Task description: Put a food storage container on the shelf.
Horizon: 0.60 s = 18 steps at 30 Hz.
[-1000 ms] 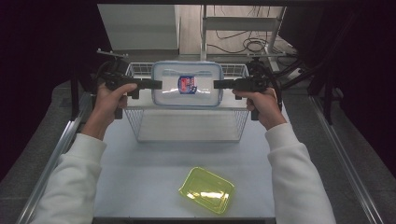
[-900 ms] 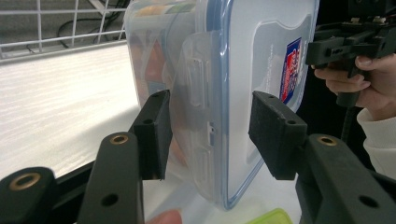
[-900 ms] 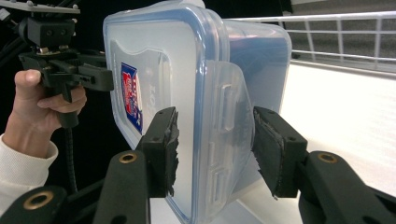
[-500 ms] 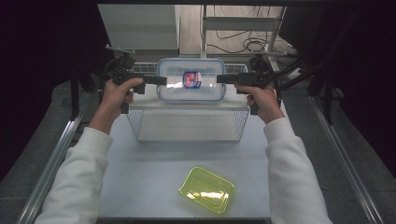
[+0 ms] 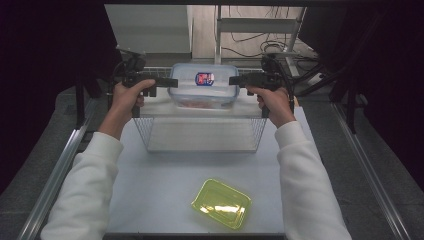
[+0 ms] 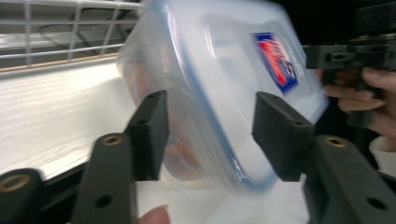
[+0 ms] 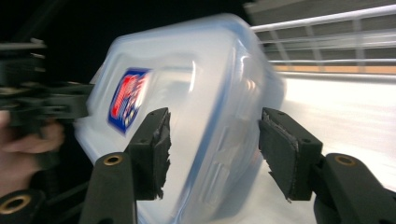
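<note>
Container: lidded plastic box (image 5: 203, 85) at 12 o'clock, resting in wire basket (image 5: 200, 131) on surface (image 5: 160, 185).
Left tongs (image 5: 173, 82): just widened, pads off the box end.
Right tongs (image 5: 232, 80): likewise releasing.
Technique: back both straight outward, evenly.
Views: high view adds yellow tray (image 5: 221, 203) at 6 o'clock.

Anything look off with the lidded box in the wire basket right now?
Nothing spilled or damaged. The clear plastic lidded box sits level in the wire basket; left gripper and right gripper jaws have just been opening around its ends.
</note>
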Available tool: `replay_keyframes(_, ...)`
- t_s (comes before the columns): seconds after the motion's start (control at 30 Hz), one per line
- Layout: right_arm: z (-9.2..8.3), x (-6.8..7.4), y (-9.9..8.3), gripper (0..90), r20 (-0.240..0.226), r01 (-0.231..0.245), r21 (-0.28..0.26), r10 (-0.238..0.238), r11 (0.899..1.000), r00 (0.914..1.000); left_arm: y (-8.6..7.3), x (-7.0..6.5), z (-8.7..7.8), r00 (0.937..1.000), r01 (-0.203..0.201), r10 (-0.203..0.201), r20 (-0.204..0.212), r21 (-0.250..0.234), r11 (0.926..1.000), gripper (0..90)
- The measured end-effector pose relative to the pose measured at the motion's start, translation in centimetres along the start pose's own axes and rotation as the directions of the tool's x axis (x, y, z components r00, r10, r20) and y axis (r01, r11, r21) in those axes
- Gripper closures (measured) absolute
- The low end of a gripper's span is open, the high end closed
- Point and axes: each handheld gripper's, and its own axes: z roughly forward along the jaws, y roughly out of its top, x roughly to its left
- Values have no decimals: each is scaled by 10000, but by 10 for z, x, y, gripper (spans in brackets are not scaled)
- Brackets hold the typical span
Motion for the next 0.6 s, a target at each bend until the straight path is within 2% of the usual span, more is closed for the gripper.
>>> replay_keyframes(0.07,1,2,-1,404,39,-10,-46,10,10000,10000,0,1,2,9999,123,-125,-104,-187,9997,352)
replay_keyframes(0.1,0,2,-1,392,69,-44,-170,45,9998,10000,0,1,3,10000,66,-67,-40,-190,9998,354)
replay_keyframes(0.2,-6,4,-2,384,2,-97,-635,97,9979,10000,-3,-4,3,9994,-293,290,-173,-177,9994,313)
replay_keyframes(0.3,-15,6,-8,389,-47,234,-835,-239,9962,9997,-5,-11,-2,9981,-532,522,-313,-332,9980,253)
replay_keyframes(0.4,-28,7,-21,454,-122,907,-1114,-926,9896,9956,-10,-21,-11,9935,-1055,1042,-469,-264,9941,225)
replay_keyframes(0.5,-36,7,-36,518,-26,1509,-1162,-1523,9817,9883,-22,-29,-21,9925,-1214,1207,-167,-514,9913,202)
replay_keyframes(0.53,-38,7,-47,597,-76,1675,-1083,-1693,9799,9855,-26,-31,-24,9922,-1244,1236,-167,-618,9903,198)
replay_keyframes(0.57,-38,7,-47,597,-76,1675,-1083,-1693,9799,9855,-31,-32,-27,9912,-1323,1314,-182,-655,9890,198)
replay_keyframes(0.6,-38,7,-52,638,-99,1794,-983,-1812,9789,9834,-36,-32,-30,9916,-1292,1283,-169,-684,9893,195)
